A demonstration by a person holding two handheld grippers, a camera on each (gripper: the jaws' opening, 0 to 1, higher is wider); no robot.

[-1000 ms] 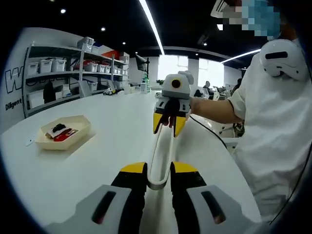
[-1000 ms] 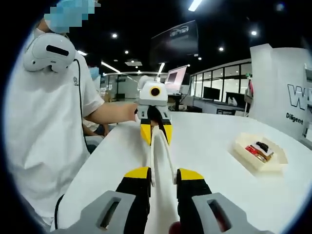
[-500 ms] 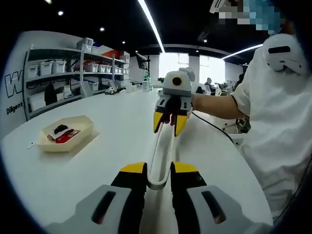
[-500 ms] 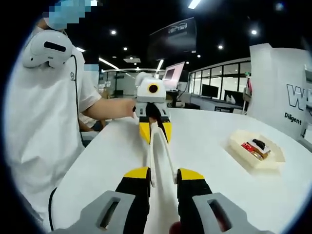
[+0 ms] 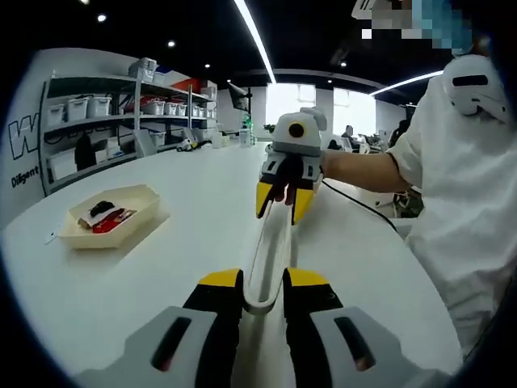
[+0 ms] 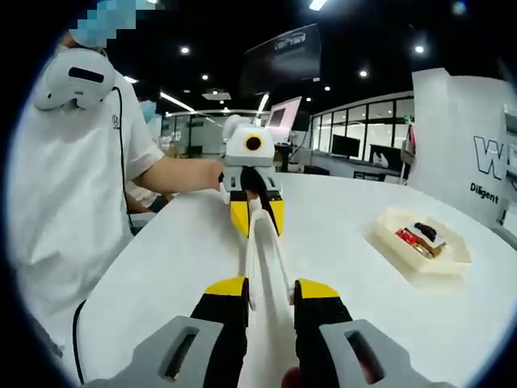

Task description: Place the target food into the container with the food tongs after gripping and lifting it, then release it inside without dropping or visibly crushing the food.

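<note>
Food pieces (image 5: 105,217), one red and one black, lie inside the cream container (image 5: 129,232), which sits on the white desk (image 5: 186,202) off to the left in the left gripper view. Over in the right gripper view the same container (image 6: 420,263) sits on the right, food pieces (image 6: 412,234) inside it, well apart from both grippers.

Now the action in the middle: the white food tongs (image 5: 268,250) stretch straight between the two grippers. The left tongs (image 5: 262,284) have their yellow-tipped jaws drawn in tight on the looped hinge end of the tool, nothing but that white loop between them. At the far end, the right tongs (image 5: 281,206) pinch the tool's two arms, jaws narrowed down onto them, with a bare forearm (image 5: 359,172) running back to a person in a white shirt (image 5: 468,210).

Flip to the right gripper view and it's the mirror picture: the right tongs (image 6: 262,288) clamp the near end of the food tongs (image 6: 260,250), and the left tongs (image 6: 257,220) grip the far end, jaws closed on it.

Behind the container in the left gripper view, shelves (image 5: 97,129) carry white bins. Whether the tool touches the desk beneath it, I can't tell.
</note>
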